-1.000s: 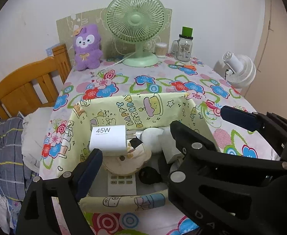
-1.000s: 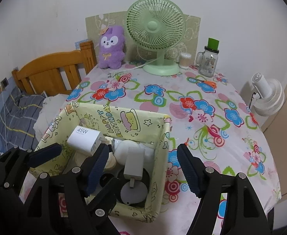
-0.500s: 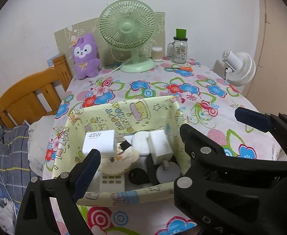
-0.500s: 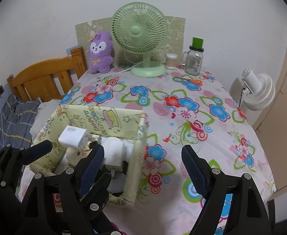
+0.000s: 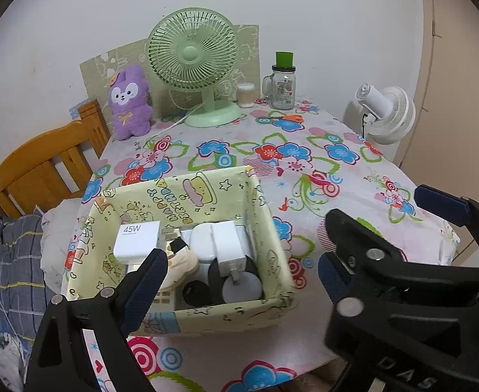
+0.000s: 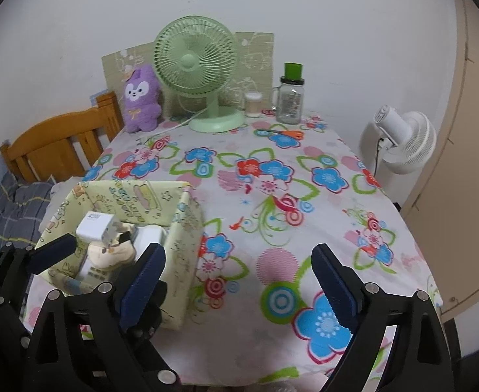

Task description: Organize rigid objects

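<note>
A yellow cartoon-print storage box (image 5: pixel 187 192) stands on the near left of the floral table (image 5: pixel 304 170). It holds a white 45W charger (image 5: pixel 137 240), other white adapters (image 5: pixel 226 245), a round cream item, black round parts and a remote. The box also shows in the right wrist view (image 6: pixel 187 225). My left gripper (image 5: pixel 242 281) is open and empty above the box's near edge. My right gripper (image 6: pixel 236 284) is open and empty over the table, to the right of the box.
At the table's back stand a green desk fan (image 5: pixel 193 65), a purple plush toy (image 5: pixel 128 101), a glass jar with a green cap (image 5: pixel 283 81), a small cotton-swab jar and orange scissors (image 5: pixel 285 118). A white fan (image 5: pixel 386 111) is off the right side. A wooden bed frame (image 5: pixel 43 163) is left.
Both grippers have pulled back and up from the box. The right gripper has shifted right, so the box now lies at its left. The box contents have not moved.
</note>
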Demonstrator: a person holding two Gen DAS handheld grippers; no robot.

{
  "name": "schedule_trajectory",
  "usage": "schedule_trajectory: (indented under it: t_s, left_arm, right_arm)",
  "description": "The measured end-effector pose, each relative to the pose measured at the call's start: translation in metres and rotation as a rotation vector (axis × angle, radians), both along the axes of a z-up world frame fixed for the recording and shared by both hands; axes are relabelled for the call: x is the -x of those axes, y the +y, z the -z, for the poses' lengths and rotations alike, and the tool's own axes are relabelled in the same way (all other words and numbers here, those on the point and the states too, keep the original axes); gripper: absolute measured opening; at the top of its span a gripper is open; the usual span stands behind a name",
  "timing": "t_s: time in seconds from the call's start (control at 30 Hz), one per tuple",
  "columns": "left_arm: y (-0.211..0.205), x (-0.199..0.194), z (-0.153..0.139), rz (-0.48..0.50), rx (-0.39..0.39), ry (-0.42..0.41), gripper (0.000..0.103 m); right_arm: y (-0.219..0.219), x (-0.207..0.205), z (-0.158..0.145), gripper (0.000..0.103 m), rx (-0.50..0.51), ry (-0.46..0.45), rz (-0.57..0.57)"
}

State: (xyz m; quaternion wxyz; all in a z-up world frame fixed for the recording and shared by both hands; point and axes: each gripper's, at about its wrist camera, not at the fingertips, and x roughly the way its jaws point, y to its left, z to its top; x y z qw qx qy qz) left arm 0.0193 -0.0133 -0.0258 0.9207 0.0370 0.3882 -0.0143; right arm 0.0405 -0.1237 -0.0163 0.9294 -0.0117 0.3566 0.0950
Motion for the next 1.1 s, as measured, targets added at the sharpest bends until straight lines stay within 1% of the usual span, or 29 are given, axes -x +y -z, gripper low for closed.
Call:
schedule_trajectory:
  t_s: [0.43, 0.67, 0.8, 1.03, 1.1]
  left_arm:
    - [-0.019, 0.013, -0.022, 0.020, 0.004, -0.048, 0.096]
    - [-0.021, 0.023, -0.034, 0.021, 0.001, -0.094, 0.096]
    - [-0.018, 0.026, -0.040, 0.015, 0.001, -0.119, 0.098]
    - [-0.020, 0.031, -0.051, 0.040, 0.004, -0.154, 0.099]
    - [-0.021, 0.034, -0.053, 0.046, 0.001, -0.169, 0.101]
  right_arm:
    - [-0.042, 0.012, -0.012, 0.093, -0.028, -0.027, 0.076]
    - [-0.057, 0.025, -0.023, 0.094, -0.027, -0.067, 0.122]
    - [-0.064, 0.032, -0.030, 0.094, -0.029, -0.089, 0.144]
    - [-0.071, 0.043, -0.041, 0.098, -0.012, -0.138, 0.175]
    - [-0.074, 0.047, -0.044, 0.098, -0.012, -0.151, 0.181]
